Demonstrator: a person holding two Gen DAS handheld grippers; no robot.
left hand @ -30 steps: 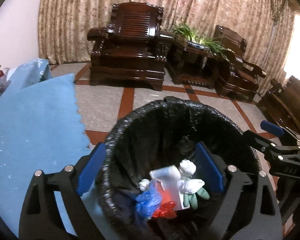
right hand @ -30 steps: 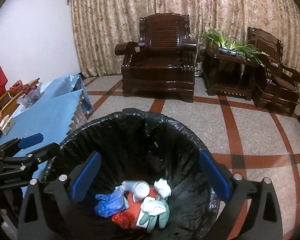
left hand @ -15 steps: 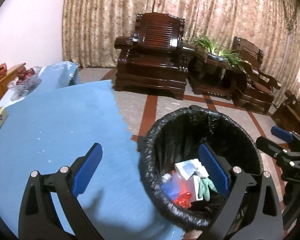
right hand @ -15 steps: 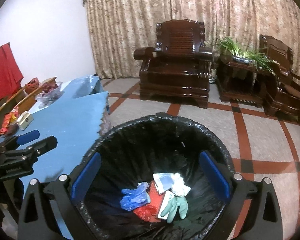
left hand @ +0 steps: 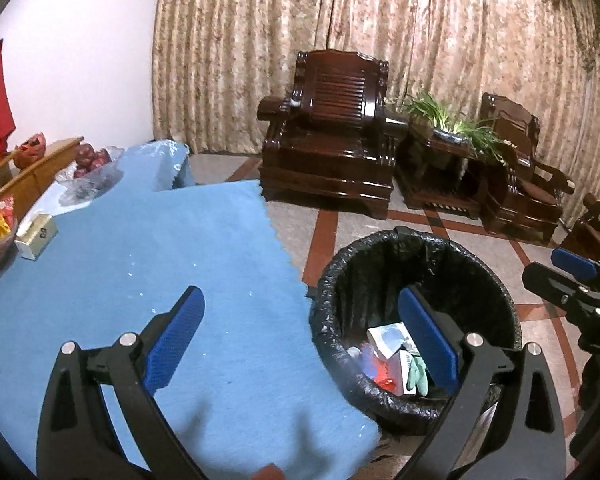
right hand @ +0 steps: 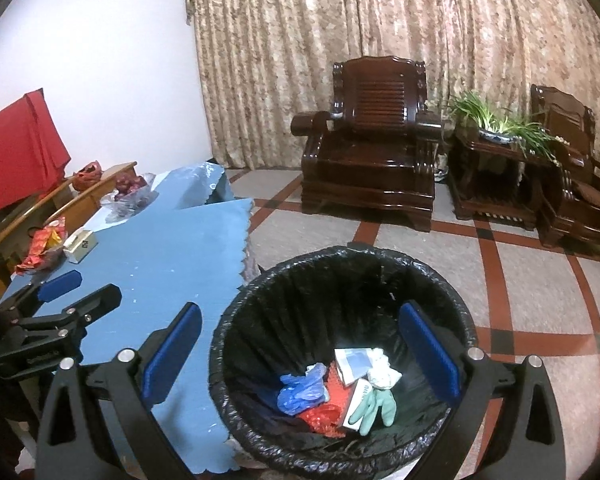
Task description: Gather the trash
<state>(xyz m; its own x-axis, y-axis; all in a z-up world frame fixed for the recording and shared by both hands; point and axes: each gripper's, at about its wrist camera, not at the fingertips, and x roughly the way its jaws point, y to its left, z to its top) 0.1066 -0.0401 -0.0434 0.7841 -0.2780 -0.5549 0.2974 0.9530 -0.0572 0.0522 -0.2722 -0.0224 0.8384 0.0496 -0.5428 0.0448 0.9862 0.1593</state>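
The left gripper [left hand: 300, 336] is held level above the near right edge of the blue tabletop [left hand: 140, 264], its jaws spread wide and holding nothing; its right finger overlaps the rim of the trash bin [left hand: 380, 248], while its left finger hangs over the cloth. The right gripper [right hand: 300, 340] points down into the bin from above, jaws likewise spread and empty. Compared with a second ago, both grippers have drawn back and swung left: the bin looked much larger then and filled the space between the left gripper's fingers, whereas now most of that view is tabletop. The bin is round, lined with a crinkled glossy black plastic bag, and stands on the tiled floor [right hand: 420, 240] just beside the tabletop's scalloped right edge. At its bottom lie the collected trash: a crumpled blue plastic bag [right hand: 300, 390], red wrapper [right hand: 324, 416], white cardboard packet [right hand: 354, 358], wadded white tissue [right hand: 384, 374] and a pale green rubber glove [right hand: 376, 406]. Near the tabletop's far left edge sit a small white box [left hand: 36, 236] and a clear bag of red fruit [left hand: 92, 168].
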